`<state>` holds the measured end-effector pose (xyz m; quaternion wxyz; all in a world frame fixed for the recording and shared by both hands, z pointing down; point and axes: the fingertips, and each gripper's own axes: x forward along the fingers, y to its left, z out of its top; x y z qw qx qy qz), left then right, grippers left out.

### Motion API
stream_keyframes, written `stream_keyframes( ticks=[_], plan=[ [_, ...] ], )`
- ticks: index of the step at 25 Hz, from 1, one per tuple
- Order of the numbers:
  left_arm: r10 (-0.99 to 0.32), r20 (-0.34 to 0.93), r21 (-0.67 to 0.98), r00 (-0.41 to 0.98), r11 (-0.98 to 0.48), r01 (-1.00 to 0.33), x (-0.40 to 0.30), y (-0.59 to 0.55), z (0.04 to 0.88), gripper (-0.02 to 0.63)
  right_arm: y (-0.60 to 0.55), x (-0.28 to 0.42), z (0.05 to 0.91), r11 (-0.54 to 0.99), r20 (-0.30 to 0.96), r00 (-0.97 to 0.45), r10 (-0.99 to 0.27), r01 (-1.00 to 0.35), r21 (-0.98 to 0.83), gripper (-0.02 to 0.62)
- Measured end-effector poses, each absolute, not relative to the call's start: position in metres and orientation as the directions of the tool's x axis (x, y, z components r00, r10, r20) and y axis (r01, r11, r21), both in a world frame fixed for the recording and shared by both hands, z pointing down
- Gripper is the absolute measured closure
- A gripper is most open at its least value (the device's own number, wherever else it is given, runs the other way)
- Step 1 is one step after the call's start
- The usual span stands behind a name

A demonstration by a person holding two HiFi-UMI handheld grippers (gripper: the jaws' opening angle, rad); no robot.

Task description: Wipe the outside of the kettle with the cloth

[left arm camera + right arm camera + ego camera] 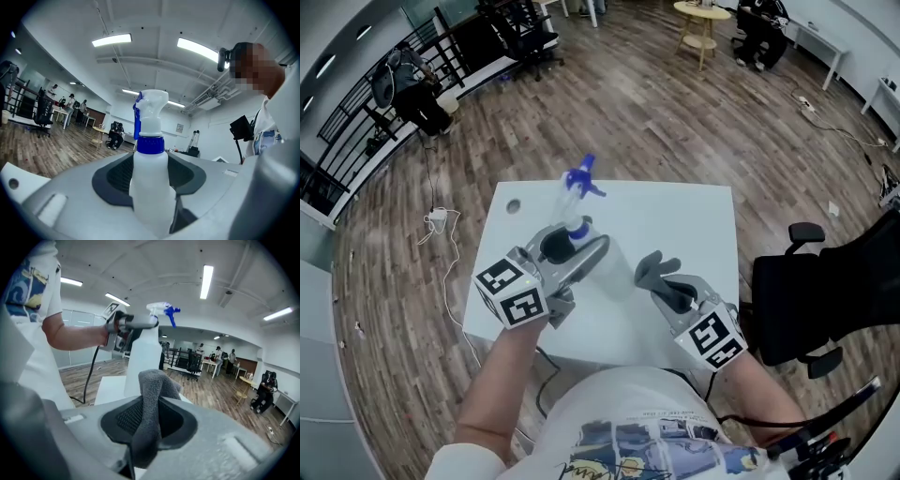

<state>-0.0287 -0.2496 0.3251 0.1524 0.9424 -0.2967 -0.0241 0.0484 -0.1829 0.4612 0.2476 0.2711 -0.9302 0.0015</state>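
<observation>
No kettle in any view. The thing in hand is a white spray bottle [573, 214] with a blue trigger head, standing upright, long axis vertical, above the white table [698, 220].

Left gripper [570, 242]: jaws clamped on the bottle's body below the blue collar.

Right gripper [667, 287]: jaws pinched on a folded grey cloth [652, 270], with a tuft sticking out past the tips.

In the head view the bottle sits centre frame and the cloth lower right of it, near but apart. My judgement is that the cloth arm makes the approach, going up and left.
</observation>
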Motion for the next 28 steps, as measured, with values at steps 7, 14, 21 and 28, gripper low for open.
stream_keyframes(
  ticks=[7,14,21,28],
  plan=[
    [-0.563,0.067,0.328,0.824,-0.767,-0.551,-0.024,-0.251,0.337,0.396,-0.188,0.023,0.369,0.835,0.350,-0.759,-0.550,-0.487,0.256,0.517],
    [-0.587,0.070,0.337,0.807,-0.747,-0.573,-0.021,-0.249,0.340,0.396,-0.175,0.008,0.402,0.842,0.375,-0.755,-0.538,-0.458,0.285,0.518],
    [-0.600,0.031,0.319,0.799,-0.752,-0.577,-0.024,-0.249,0.330,0.396,-0.166,0.021,0.453,0.851,0.463,-0.714,-0.525,-0.449,0.273,0.517],
    [-0.628,0.025,0.304,0.778,-0.737,-0.604,-0.029,-0.252,0.321,0.396,-0.162,0.034,0.508,0.859,0.560,-0.659,-0.503,-0.453,0.239,0.517]
  ],
)
